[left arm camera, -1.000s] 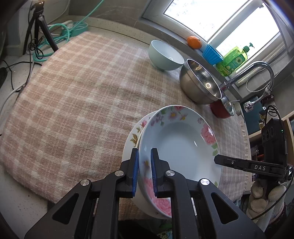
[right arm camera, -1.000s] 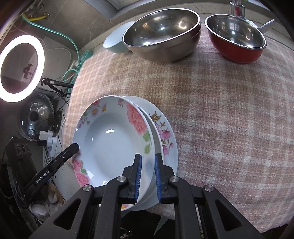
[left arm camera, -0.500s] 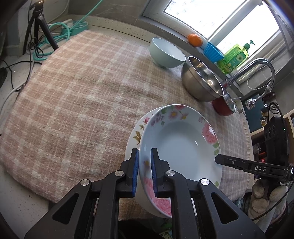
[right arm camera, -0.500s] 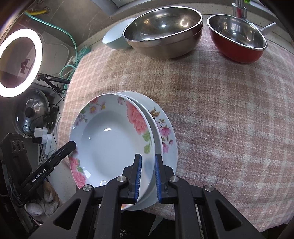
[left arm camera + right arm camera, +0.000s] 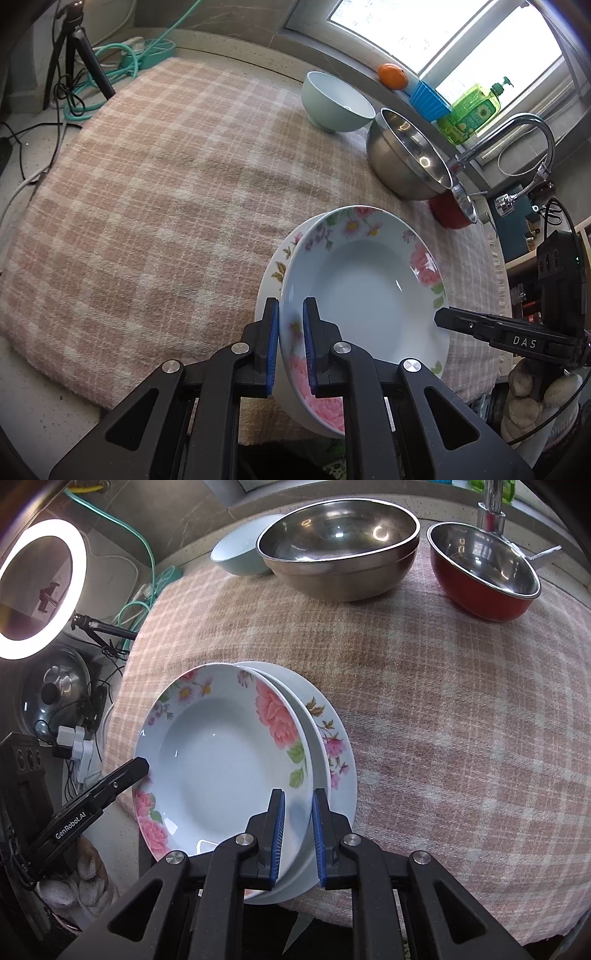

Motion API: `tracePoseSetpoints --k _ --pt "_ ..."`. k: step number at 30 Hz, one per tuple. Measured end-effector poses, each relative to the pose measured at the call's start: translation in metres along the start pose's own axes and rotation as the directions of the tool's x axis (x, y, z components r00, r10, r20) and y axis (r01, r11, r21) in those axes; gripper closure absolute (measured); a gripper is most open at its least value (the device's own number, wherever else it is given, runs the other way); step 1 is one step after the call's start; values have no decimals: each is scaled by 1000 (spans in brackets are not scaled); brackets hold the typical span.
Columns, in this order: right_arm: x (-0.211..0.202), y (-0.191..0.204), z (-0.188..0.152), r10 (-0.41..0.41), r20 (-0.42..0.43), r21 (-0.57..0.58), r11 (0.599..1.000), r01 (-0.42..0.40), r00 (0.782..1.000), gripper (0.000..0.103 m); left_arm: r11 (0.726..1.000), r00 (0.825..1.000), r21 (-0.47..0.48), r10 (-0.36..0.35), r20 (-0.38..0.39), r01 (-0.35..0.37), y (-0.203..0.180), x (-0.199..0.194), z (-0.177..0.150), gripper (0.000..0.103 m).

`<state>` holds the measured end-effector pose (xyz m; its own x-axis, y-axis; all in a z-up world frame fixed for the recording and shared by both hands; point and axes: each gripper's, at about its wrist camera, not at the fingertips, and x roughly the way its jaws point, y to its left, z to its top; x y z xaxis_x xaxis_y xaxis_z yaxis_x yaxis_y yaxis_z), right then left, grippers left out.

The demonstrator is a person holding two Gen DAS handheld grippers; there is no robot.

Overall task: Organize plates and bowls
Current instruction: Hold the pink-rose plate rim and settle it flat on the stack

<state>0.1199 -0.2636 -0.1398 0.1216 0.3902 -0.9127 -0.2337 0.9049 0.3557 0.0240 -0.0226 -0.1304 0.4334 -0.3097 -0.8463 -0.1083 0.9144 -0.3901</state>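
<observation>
Two stacked floral plates are held between my grippers above the checked cloth [image 5: 166, 206]. The upper deep plate [image 5: 369, 295] has pink roses; the lower plate [image 5: 275, 271] shows only its rim. My left gripper [image 5: 290, 328] is shut on the stack's near rim. My right gripper [image 5: 297, 812] is shut on the opposite rim of the same plates [image 5: 221, 760], and shows in the left wrist view [image 5: 491, 332]. The left gripper shows in the right wrist view [image 5: 110, 786].
A pale blue bowl [image 5: 334, 103], a large steel bowl [image 5: 406, 158] and a red bowl [image 5: 484, 568] stand at the cloth's far edge by the tap [image 5: 517, 136]. A tripod [image 5: 70, 48] and cables lie to the left. A ring light [image 5: 40, 590] stands off the counter.
Both grippers have carried the plate stack a little farther over the cloth, toward the bowls. The grips have not changed.
</observation>
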Motion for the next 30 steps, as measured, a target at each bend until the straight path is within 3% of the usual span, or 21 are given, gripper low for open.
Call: tracePoseSetpoints --k 12,30 --pt "0 22 -5 -141 52 -133 980 147 989 88 1000 1000 15 13 -11 -13 0 1 0 92" --pt "-13 5 -8 -62 83 -53 996 67 995 88 999 999 46 25 -24 -24 -6 1 0 92"
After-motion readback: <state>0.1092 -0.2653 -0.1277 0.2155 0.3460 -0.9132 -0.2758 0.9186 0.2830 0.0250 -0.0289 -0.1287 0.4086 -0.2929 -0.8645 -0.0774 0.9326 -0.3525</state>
